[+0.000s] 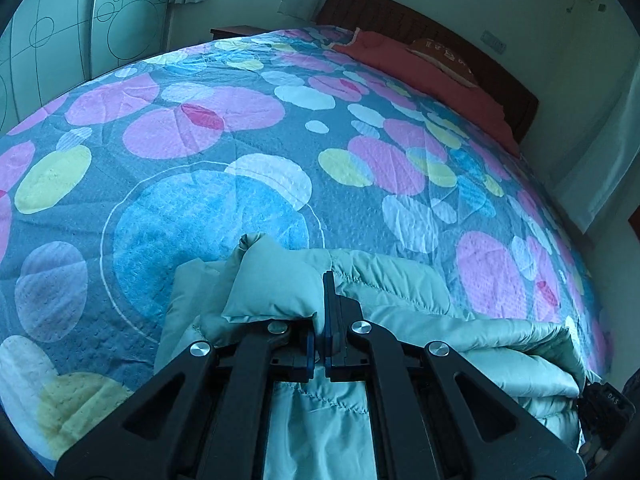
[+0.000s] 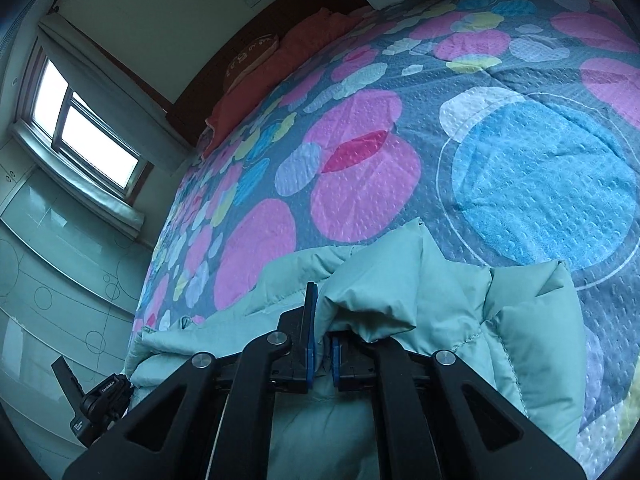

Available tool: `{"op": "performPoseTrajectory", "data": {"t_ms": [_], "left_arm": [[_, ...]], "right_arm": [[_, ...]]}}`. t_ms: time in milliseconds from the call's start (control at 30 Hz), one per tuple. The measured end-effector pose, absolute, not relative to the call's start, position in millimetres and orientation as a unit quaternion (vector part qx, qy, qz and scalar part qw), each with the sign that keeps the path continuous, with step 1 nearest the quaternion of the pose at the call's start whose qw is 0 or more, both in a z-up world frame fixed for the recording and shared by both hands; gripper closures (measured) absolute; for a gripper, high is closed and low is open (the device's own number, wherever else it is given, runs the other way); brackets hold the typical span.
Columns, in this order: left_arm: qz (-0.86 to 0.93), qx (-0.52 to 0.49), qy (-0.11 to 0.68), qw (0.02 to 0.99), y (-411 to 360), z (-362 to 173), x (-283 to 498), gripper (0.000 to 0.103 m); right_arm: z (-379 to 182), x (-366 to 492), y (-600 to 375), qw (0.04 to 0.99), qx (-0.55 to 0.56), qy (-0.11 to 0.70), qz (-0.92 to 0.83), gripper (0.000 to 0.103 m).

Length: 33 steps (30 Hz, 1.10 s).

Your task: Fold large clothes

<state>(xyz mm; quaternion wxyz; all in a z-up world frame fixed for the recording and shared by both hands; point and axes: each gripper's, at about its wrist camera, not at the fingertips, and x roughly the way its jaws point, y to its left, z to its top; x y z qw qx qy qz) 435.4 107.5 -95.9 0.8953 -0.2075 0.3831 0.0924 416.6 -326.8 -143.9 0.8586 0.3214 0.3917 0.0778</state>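
A pale green quilted jacket (image 1: 420,320) lies bunched on the near part of the bed. My left gripper (image 1: 322,320) is shut on a puffy fold of the jacket, which drapes over the left finger and hides it. In the right wrist view the same jacket (image 2: 500,340) fills the lower middle. My right gripper (image 2: 322,328) is shut on another fold of it; the fabric covers the right finger. The left gripper also shows in the right wrist view (image 2: 92,404), and the right gripper shows at the lower right edge of the left wrist view (image 1: 604,408).
The bed wears a blue-grey bedspread (image 1: 240,140) with pink, blue and yellow circles. A red quilt (image 1: 432,76) and an orange pillow (image 1: 444,60) lie at the dark wooden headboard (image 1: 400,12). A wardrobe (image 1: 60,32), a window (image 2: 88,128) and curtains stand around.
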Motion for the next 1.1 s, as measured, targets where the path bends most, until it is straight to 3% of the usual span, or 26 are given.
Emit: {"op": "performPoseTrajectory", "data": {"t_ms": [100,167,233,400,833,1100], "left_arm": [[0.079,-0.196,0.378,0.901,105,-90,433,0.085],[0.073,-0.185,0.368,0.908,103,-80,426,0.048],[0.073,-0.175,0.350,0.917,103,-69,415,0.041],[0.058,-0.146,0.347,0.925,97,-58,403,0.041],[0.092,-0.071,0.418,0.901,87,-102,455,0.041],[0.093,-0.024,0.452,0.887,74,-115,476,0.041]], "right_arm": [[-137,412,-326,0.864,0.313,0.385,0.090,0.079],[-127,404,-325,0.876,0.297,0.369,0.089,0.052],[-116,395,-324,0.887,0.284,0.352,0.093,0.045],[-107,396,-306,0.893,0.240,0.368,0.102,0.045],[-140,452,-240,0.889,0.060,0.450,0.063,0.045],[-147,459,-234,0.883,0.046,0.466,0.044,0.045]]}}
